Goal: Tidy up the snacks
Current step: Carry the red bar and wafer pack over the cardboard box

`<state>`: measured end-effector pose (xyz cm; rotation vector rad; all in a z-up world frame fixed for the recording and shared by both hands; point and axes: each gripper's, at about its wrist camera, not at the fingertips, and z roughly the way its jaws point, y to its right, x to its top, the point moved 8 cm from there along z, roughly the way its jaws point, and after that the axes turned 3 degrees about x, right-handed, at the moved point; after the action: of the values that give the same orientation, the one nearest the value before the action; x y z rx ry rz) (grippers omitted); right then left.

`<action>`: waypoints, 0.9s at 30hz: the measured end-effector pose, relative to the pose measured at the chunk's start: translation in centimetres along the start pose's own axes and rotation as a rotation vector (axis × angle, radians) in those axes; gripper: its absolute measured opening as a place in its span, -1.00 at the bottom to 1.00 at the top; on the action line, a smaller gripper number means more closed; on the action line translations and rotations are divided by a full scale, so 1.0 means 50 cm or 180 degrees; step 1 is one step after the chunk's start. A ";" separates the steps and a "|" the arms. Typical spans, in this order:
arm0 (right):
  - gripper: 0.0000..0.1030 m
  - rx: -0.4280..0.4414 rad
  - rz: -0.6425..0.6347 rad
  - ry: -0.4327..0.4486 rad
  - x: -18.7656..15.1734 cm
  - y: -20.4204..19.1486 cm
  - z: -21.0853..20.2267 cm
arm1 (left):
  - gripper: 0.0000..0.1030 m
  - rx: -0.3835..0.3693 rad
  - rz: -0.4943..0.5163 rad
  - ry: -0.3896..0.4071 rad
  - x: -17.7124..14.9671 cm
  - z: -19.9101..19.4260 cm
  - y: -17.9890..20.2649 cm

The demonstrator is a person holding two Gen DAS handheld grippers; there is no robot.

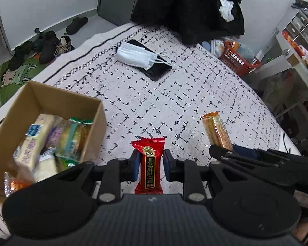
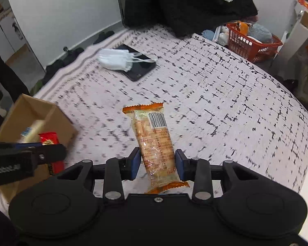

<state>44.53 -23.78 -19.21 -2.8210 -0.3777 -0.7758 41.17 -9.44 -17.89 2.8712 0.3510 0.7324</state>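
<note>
two gripped snacks (image 1: 149, 164) (image 2: 156, 143) above bedspread (image 1: 174, 94)

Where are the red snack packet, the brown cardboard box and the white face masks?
red snack packet (image 1: 147, 164), left wrist view, label middle
brown cardboard box (image 1: 96, 131), left wrist view, right wall
white face masks (image 1: 134, 55), left wrist view, middle

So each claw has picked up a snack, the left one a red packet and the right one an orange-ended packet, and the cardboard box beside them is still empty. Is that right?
Not quite: the cardboard box is not empty. The left wrist view shows several wrapped snacks already inside it. The rest holds: the left claw grips the red packet, and the right claw grips the orange-ended packet.
</note>
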 end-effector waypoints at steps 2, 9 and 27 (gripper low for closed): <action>-0.31 0.0021 0.0024 0.0038 -0.004 -0.018 -0.021 | -0.55 -0.0014 -0.0017 0.0034 -0.003 -0.018 -0.010; -0.31 0.0099 0.0199 0.0112 -0.021 -0.081 -0.075 | -0.55 -0.0071 -0.0044 0.0130 -0.005 -0.082 -0.055; -0.31 0.0119 0.0495 0.0048 -0.052 -0.228 -0.095 | -0.55 -0.0067 -0.0152 0.0183 0.014 -0.145 -0.216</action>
<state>36.79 -14.61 -15.25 -2.7679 -0.1659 -0.7485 36.21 1.81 -13.52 2.8162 0.4151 0.8062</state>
